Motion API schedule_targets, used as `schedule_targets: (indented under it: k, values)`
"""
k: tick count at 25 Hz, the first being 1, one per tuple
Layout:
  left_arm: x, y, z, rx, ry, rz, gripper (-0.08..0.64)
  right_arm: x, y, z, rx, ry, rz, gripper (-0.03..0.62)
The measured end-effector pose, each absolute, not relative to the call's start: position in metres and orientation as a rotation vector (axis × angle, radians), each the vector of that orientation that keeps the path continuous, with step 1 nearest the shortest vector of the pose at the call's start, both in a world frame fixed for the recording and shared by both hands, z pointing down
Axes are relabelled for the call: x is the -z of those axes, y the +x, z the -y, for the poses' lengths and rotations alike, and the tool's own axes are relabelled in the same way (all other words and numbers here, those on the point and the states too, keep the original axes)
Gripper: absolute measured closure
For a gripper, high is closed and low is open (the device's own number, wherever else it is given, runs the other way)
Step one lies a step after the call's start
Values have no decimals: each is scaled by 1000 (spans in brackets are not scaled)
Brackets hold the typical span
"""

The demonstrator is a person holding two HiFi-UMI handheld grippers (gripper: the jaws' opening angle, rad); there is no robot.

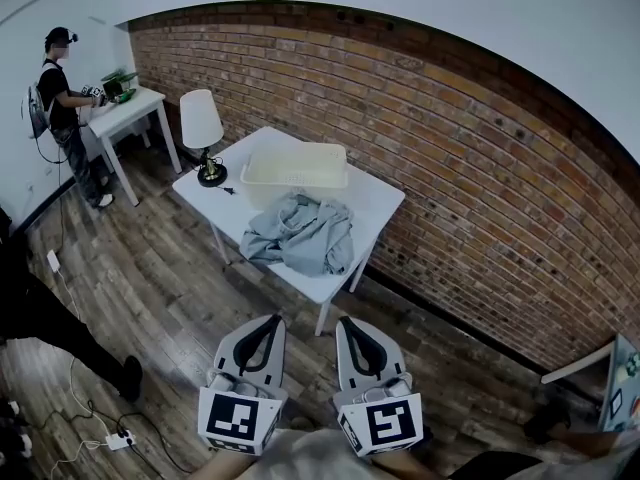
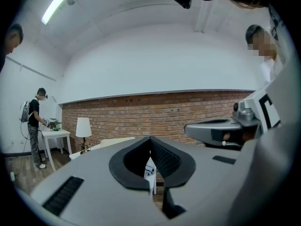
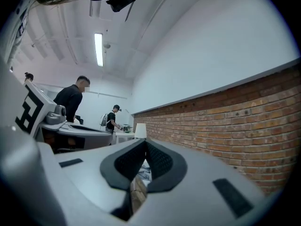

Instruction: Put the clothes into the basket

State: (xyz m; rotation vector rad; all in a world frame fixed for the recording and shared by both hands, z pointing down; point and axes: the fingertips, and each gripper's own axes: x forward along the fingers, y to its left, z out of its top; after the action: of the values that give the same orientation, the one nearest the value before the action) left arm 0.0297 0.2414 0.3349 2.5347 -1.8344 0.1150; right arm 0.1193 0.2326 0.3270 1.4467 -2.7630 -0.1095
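A crumpled grey-blue pile of clothes point(image 1: 300, 234) lies on the near half of a small white table point(image 1: 372, 204). Behind it on the same table stands a cream plastic basket point(image 1: 296, 168), and I cannot see inside it. Both grippers hang low at the bottom of the head view, well short of the table. My left gripper point(image 1: 271, 320) is shut with nothing between its jaws, and my right gripper point(image 1: 346, 322) is shut and empty too. In the left gripper view the jaws point(image 2: 150, 140) meet, with the table edge seen far off past them. The right gripper point(image 3: 146, 142) points along the brick wall.
A white-shaded lamp point(image 1: 203, 134) stands on the table's left corner. A brick wall point(image 1: 450, 158) runs behind. At far left a person point(image 1: 62, 108) stands at another white table point(image 1: 125, 106). Someone's dark leg point(image 1: 60, 328) and a power strip point(image 1: 115, 440) are on the wooden floor at left.
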Motion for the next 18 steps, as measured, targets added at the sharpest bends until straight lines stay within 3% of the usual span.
schedule_targets:
  k: [18]
  values:
    - [-334, 22, -231, -114, 2496, 1880, 551, -329, 125, -219, 115, 1443, 2755, 586]
